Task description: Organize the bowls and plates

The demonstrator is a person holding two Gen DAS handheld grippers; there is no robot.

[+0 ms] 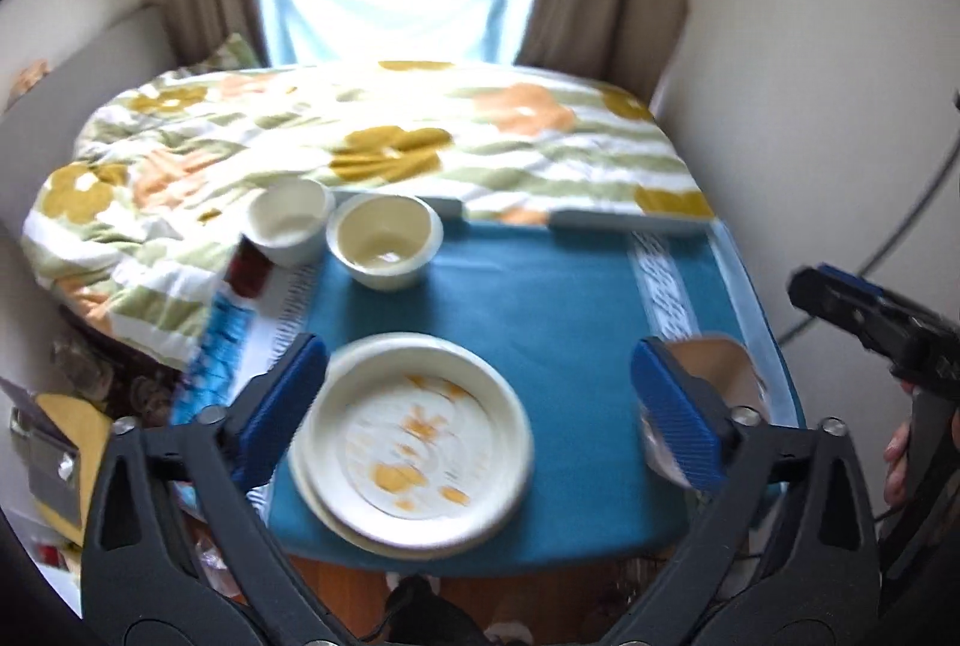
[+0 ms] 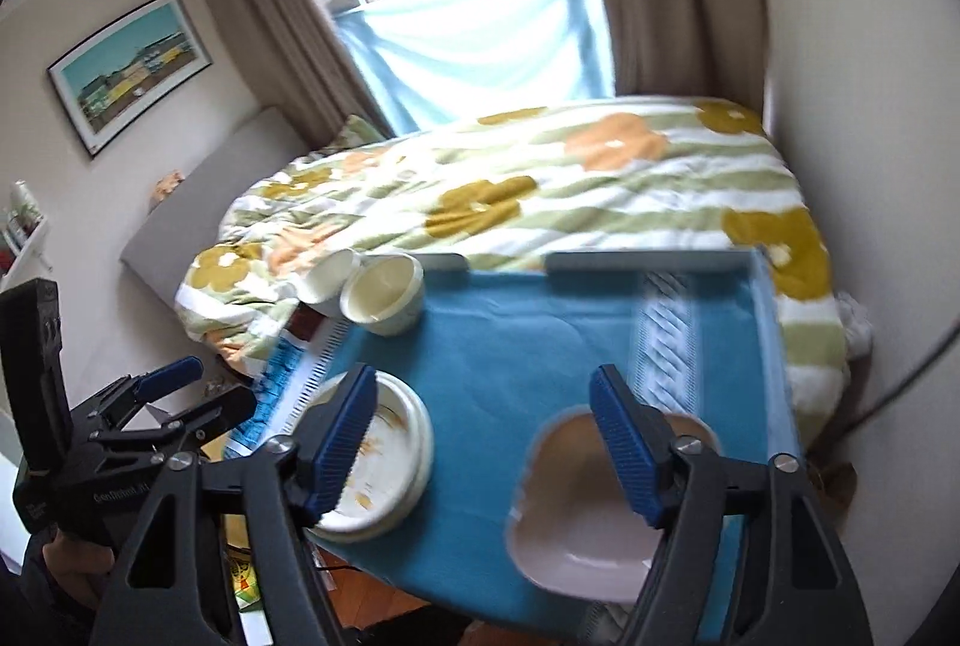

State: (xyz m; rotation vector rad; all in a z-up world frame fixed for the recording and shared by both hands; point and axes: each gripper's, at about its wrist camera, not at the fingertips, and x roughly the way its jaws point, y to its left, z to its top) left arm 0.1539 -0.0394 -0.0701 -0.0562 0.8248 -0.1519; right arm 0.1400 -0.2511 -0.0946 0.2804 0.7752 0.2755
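Two cream plates (image 1: pixel 414 442) with orange smears lie stacked at the near left of the blue-clothed table (image 1: pixel 540 298). Two cream bowls stand side by side at the far left: one (image 1: pixel 291 220) behind, the other (image 1: pixel 384 238) nearer. A beige-pink bowl (image 2: pixel 576 514) sits at the near right corner. My left gripper (image 1: pixel 478 349) hangs open above the table, nothing between its blue pads. My right gripper (image 2: pixel 483 376) is also open and empty, raised over the cloth between the plates (image 2: pixel 390 436) and the beige-pink bowl. Each gripper shows at the edge of the other's view.
A bed with a floral duvet (image 1: pixel 390 136) butts against the table's far edge, under a curtained window. A dark red jar (image 1: pixel 249 265) stands by the far bowls. A white wall (image 1: pixel 810 106) runs close on the right. Clutter lies on the floor at left.
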